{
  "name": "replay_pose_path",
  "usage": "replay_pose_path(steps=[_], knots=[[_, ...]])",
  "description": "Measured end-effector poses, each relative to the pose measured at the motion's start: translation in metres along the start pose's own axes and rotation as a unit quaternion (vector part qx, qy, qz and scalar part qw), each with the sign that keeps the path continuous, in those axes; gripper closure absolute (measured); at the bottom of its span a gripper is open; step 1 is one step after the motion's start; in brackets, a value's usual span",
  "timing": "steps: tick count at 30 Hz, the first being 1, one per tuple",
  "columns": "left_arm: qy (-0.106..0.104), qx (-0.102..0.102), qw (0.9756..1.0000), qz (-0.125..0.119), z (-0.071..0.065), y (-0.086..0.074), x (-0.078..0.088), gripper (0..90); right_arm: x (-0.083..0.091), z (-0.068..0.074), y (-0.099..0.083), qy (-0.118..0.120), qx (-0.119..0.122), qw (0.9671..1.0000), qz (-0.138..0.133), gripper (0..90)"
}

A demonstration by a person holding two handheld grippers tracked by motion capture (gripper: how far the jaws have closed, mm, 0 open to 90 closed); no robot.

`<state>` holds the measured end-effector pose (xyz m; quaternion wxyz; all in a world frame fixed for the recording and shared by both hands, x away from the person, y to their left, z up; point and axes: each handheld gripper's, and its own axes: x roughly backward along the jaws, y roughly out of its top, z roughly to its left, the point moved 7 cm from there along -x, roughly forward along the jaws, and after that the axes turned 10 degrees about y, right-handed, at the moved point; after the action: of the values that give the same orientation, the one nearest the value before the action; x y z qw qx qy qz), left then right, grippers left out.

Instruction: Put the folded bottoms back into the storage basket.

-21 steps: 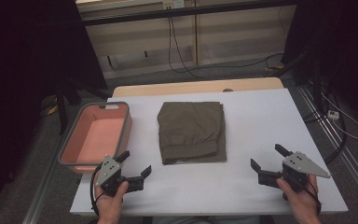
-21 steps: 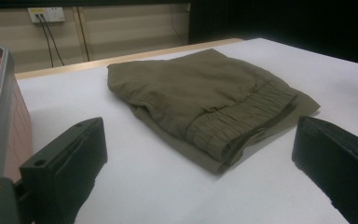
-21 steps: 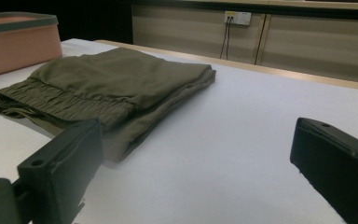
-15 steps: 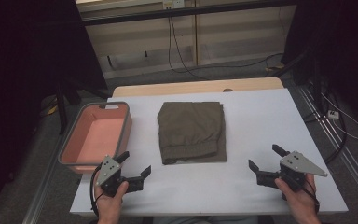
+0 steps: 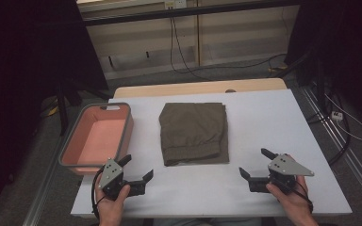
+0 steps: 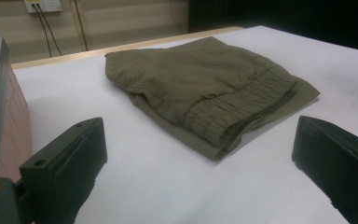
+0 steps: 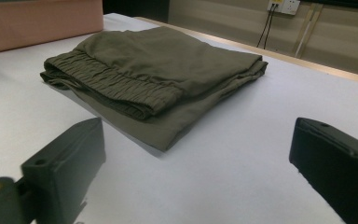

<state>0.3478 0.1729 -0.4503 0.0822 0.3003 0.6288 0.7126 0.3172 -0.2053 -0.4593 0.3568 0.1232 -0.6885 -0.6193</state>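
Two hand-held grippers, left (image 5: 137,169) and right (image 5: 254,164), jaws spread, empty, flank the lower frame; folded shorts (image 5: 194,132) lie centre, long axis running upward, roughly equidistant.

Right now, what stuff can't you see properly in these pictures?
- Folded olive garment: its inner layers and underside are hidden by its own top fold, so I cannot tell what kind it is.
- Pink bin: cut off by the left edge in the left gripper view; its near inside wall is hidden by its rim in the high view.
- Room around the table: too dark.
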Motion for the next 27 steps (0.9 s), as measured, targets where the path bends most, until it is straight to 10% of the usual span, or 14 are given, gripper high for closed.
replay_pose_path(steps=[27], knots=[[-0.004,0.004,0.9999,0.013,0.001,-0.002,-0.002,3.5,-0.050,0.043,0.020,0.120,0.016,0.9912,0.054,8.5]])
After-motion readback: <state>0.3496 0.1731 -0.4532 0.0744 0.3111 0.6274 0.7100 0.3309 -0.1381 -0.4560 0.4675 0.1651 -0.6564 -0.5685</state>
